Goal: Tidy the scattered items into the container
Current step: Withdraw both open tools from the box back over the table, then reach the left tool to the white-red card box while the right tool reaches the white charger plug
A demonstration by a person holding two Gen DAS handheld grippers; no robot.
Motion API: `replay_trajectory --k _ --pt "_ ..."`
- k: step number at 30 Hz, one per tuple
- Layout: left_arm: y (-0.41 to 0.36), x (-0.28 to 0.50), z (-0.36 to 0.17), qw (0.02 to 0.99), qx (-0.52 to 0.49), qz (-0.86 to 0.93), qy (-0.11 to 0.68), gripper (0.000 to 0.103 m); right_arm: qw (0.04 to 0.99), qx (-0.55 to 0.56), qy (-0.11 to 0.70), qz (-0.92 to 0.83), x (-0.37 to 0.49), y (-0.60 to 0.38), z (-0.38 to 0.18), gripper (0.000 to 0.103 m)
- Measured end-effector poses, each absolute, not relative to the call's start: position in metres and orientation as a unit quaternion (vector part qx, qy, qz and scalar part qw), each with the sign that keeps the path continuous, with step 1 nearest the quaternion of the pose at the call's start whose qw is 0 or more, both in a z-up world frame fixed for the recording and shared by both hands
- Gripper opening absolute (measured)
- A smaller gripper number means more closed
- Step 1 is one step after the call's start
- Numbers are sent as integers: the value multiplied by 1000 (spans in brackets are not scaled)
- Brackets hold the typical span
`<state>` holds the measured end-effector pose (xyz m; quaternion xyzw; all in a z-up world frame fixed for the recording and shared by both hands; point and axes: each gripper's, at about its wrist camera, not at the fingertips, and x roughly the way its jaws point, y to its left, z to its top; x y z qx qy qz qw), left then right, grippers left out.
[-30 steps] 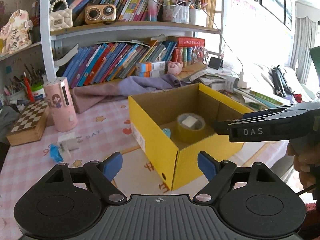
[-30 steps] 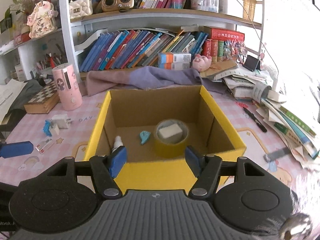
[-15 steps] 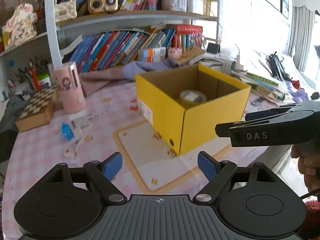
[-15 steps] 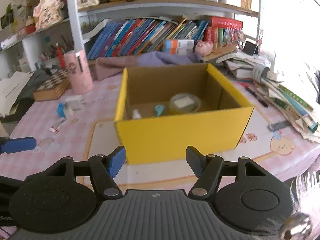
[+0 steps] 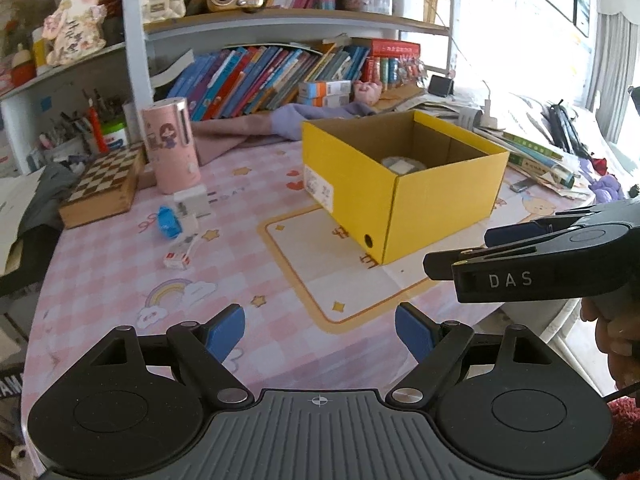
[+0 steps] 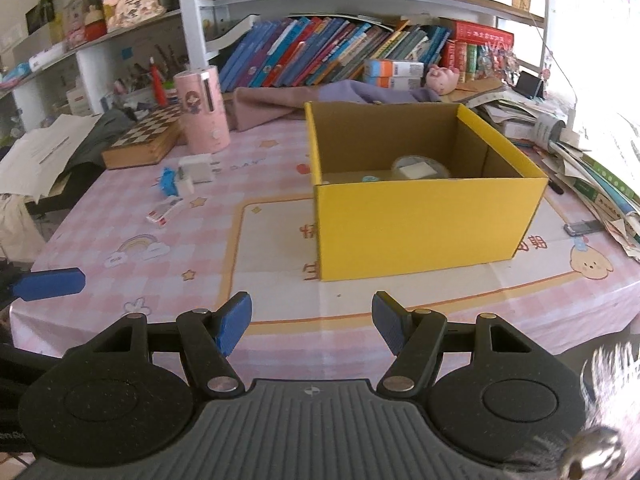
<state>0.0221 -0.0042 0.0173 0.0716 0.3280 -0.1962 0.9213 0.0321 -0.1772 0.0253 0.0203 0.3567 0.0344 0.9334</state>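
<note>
Both claws hang empty over the near edge of the tabletop [image 6: 280,240]: the left claw [image 5: 320,332] is spread wide with nothing between its pads, and the right claw [image 6: 312,324] is likewise released.

Risks, as judged:
- The remaining items lie tightly clustered toward the left edge. A claw closing on one may nudge or drag its neighbours.
- The flat red-and-white packet [image 5: 178,258] sits low on the cloth and may slip from the pads.
- Both claws reaching left together could collide.

The yellow box [image 6: 424,216] stands upright at mid-tabletop, open-topped, already holding a tape roll [image 6: 420,168]. The blue item [image 5: 168,222] and white charger [image 5: 192,204] await collection.
</note>
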Motion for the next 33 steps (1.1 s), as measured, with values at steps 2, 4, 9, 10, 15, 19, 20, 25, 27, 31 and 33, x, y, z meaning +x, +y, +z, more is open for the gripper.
replay_trajectory --k 2,4,9,10,15,19,20,25,27,31,33 --pt "2 20 17 923 67 -189 329 85 933 16 358 42 31 -171 25 65" --pt "10 18 17 925 62 -181 329 85 932 11 359 51 31 -163 26 65" --pt "26 13 18 929 54 -159 329 85 930 1 361 73 32 -145 26 65" --pt "29 12 18 930 52 -155 328 85 929 -1 361 78 32 -141 26 65" --pt "45 8 21 936 46 -129 325 85 929 -13 356 105 36 -121 28 65" --pt "54 8 22 938 40 -115 323 85 927 -22 354 123 39 -108 30 65" --pt "55 8 22 938 40 -114 324 85 927 -24 352 127 40 -106 30 66" --pt "56 13 21 937 43 -117 327 85 926 -24 354 131 45 -101 29 66" --pt "55 16 19 936 44 -119 329 85 926 -21 354 129 47 -102 29 66" --pt "54 22 17 934 43 -122 333 85 926 -17 357 124 51 -104 27 66" --pt "54 26 16 934 42 -122 334 85 925 -17 359 123 55 -104 26 66"
